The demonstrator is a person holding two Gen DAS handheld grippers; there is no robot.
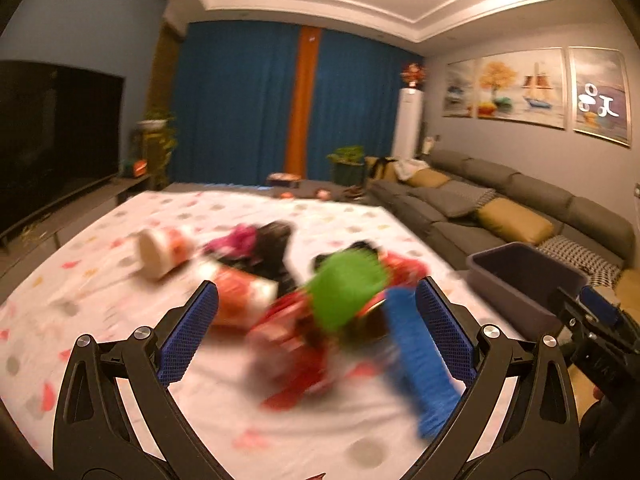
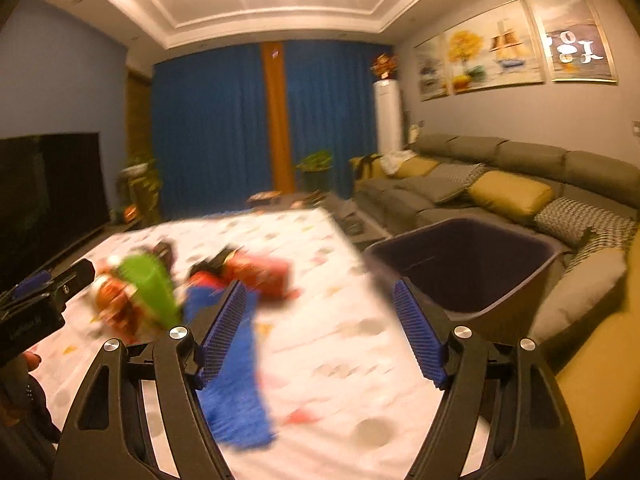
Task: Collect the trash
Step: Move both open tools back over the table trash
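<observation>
Blurred heap of bright trash (image 1: 320,304) on spotted white cloth (image 1: 100,280).
Left gripper (image 1: 316,308) and right gripper (image 2: 320,308) both released, empty; dark plastic bin (image 2: 468,264) right of frame.

I hold the left gripper (image 1: 316,320) with jaws spread fully wide and nothing clamped, pointing slightly downward, and the right gripper (image 2: 320,328) beside it, likewise angled, jaws apart and gripping nothing.

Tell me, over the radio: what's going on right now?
Left gripper open, empty, over the trash pile. Right gripper open, empty, near the bin. Nothing visibly in the way.
</observation>
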